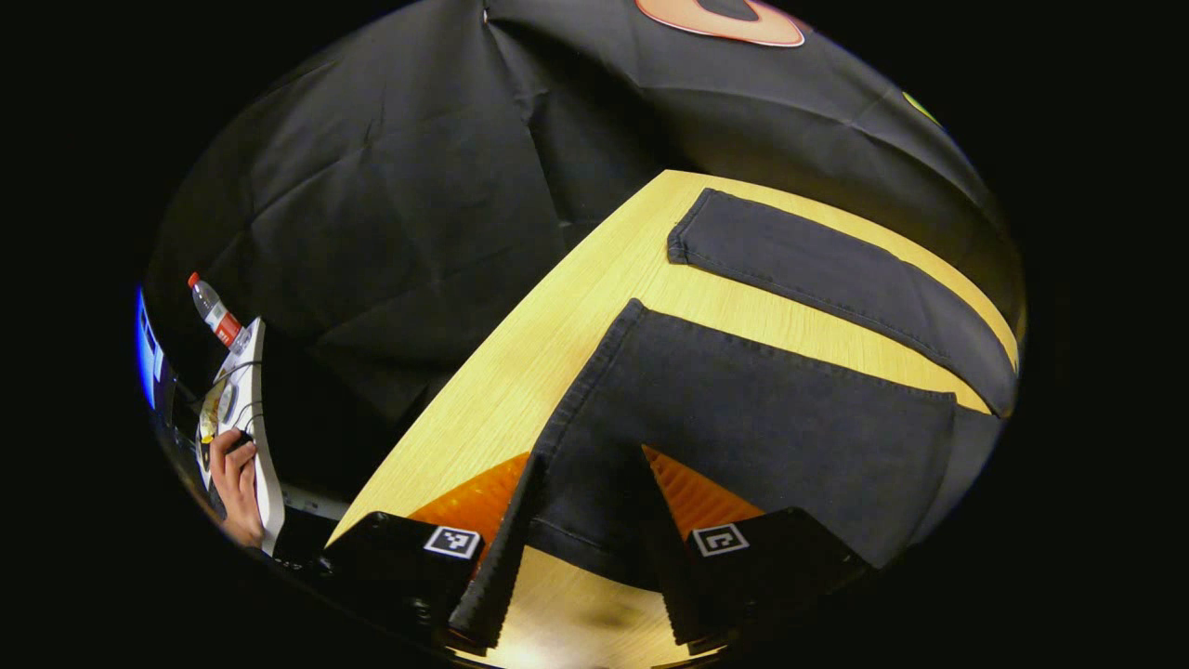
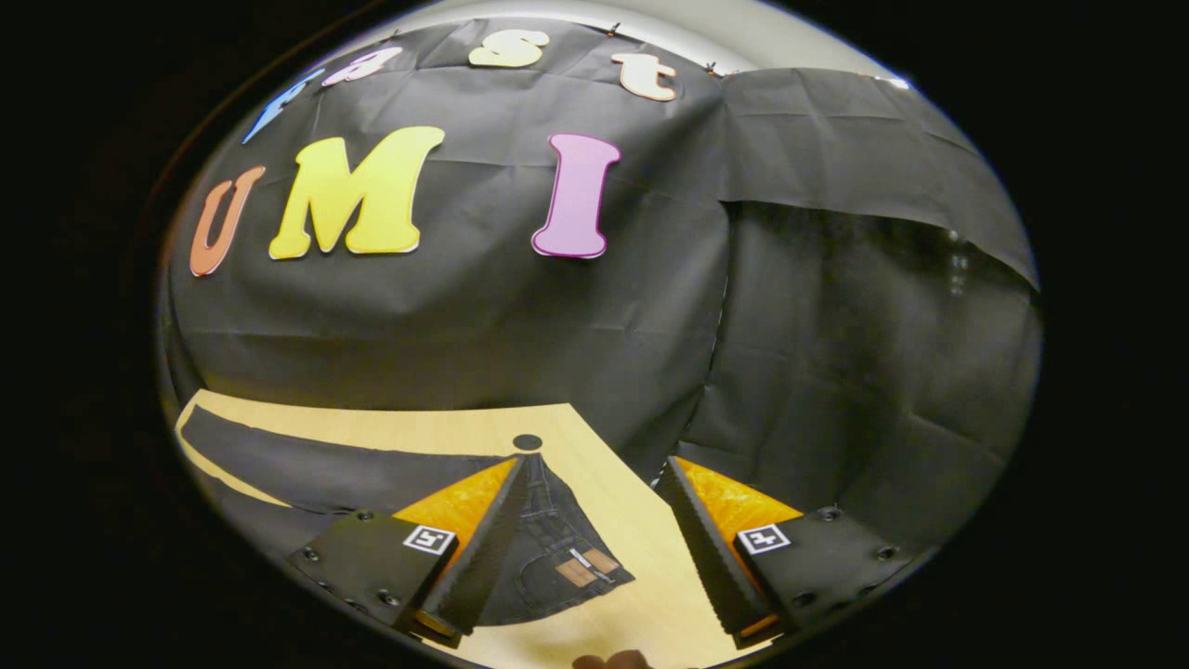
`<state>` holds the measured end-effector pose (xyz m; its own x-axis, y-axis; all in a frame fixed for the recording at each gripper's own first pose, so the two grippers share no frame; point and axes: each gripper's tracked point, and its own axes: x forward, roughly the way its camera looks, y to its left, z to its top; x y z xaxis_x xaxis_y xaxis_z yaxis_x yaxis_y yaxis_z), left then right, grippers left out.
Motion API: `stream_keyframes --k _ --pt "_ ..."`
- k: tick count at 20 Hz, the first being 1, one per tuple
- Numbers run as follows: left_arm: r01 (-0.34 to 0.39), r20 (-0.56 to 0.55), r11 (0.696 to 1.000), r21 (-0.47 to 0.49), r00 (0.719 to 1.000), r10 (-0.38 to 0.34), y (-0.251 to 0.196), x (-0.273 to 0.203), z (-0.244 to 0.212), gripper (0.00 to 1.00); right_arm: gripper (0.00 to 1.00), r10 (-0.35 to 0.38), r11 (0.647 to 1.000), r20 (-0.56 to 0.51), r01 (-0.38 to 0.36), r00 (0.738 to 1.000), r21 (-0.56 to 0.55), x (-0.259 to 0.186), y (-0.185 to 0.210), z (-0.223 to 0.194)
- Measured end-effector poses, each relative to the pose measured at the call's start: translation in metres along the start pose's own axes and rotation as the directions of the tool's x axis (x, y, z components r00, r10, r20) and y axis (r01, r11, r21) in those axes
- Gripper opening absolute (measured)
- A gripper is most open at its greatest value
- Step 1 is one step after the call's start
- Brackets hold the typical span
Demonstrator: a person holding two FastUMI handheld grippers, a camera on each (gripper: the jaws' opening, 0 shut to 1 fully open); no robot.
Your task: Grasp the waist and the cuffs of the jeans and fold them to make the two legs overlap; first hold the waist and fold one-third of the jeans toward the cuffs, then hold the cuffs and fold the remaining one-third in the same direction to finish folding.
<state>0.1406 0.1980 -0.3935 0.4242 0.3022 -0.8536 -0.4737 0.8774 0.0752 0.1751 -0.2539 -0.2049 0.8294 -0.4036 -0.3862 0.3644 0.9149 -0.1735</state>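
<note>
Jeans: dark jeans [image 1: 743, 409] are laid flat on the wooden table [image 1: 520, 372], both legs spread apart in a V with bare wood between them.
Long axis, left gripper view: the near leg is seen running from its cuff, just ahead of the fingers, away to the right; the far leg [image 1: 836, 279] lies beyond it, its cuff pointed up and to the left.
Left gripper [image 1: 581, 548]: the jaws are held apart, released, with the near cuff's hem lying between the two fingers; no pressing on the cloth can be made out.
Long axis, right gripper view: the waist [image 2: 557, 557], marked by a tan patch, is seen close in front of the fingers, and the legs are stretched away to the left.
Right gripper [image 2: 594, 557]: the fingers are spread wide, nothing clasped; the waist is placed beside the left finger, wood under the right one.
Table corner: a small dark dot [image 2: 528, 442] is seen just beyond the waist.
</note>
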Motion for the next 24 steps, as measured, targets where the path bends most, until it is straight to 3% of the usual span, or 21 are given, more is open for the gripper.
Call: stream_keyframes --k 4,6,12,14,15,17,19,22,24 --pt "-0.033 0.008 0.999 0.037 0.999 0.032 -0.013 0.0 0.004 0.2 0.94 -0.008 1.0 -0.005 0.008 1.0 0.0 0.001 -0.003 -0.003" --pt "-0.046 0.026 0.998 0.031 0.999 0.045 -0.012 0.001 0.001 0.03 0.94 -0.014 1.0 -0.027 0.013 1.0 -0.003 0.004 -0.008 -0.011" --pt "0.073 -0.004 0.997 -0.031 0.997 -0.073 -0.009 -0.013 -0.004 0.03 0.94 -0.04 0.999 -0.096 0.041 0.995 0.008 0.003 -0.022 -0.036" --pt "0.103 -0.016 0.994 -0.042 0.994 -0.104 -0.013 -0.018 -0.005 0.07 0.94 -0.002 1.0 -0.154 0.007 0.988 0.028 0.011 -0.02 -0.049" --pt "0.12 -0.015 0.991 -0.058 0.993 -0.121 -0.014 -0.019 -0.006 0.03 0.93 0.016 0.999 -0.207 -0.007 0.978 0.041 0.017 -0.019 -0.062" --pt "0.143 -0.021 0.986 -0.091 0.989 -0.145 -0.012 -0.022 -0.005 0.03 0.93 0.037 0.998 -0.355 -0.013 0.934 0.069 0.027 -0.025 -0.092" --pt "0.152 -0.008 0.984 -0.093 0.988 -0.153 -0.01 -0.024 0.002 0.03 0.93 0.007 0.995 -0.467 0.041 0.884 0.092 0.039 -0.036 -0.12" --pt "0.157 -0.003 0.985 -0.078 0.987 -0.158 -0.013 -0.026 0.006 0.03 0.94 -0.033 0.986 -0.559 0.118 0.828 0.116 0.05 -0.049 -0.152" --pt "0.163 -0.005 0.982 -0.098 0.986 -0.164 -0.012 -0.024 0.004 0.03 0.93 -0.013 0.989 -0.608 0.101 0.794 0.11 0.056 -0.046 -0.168"
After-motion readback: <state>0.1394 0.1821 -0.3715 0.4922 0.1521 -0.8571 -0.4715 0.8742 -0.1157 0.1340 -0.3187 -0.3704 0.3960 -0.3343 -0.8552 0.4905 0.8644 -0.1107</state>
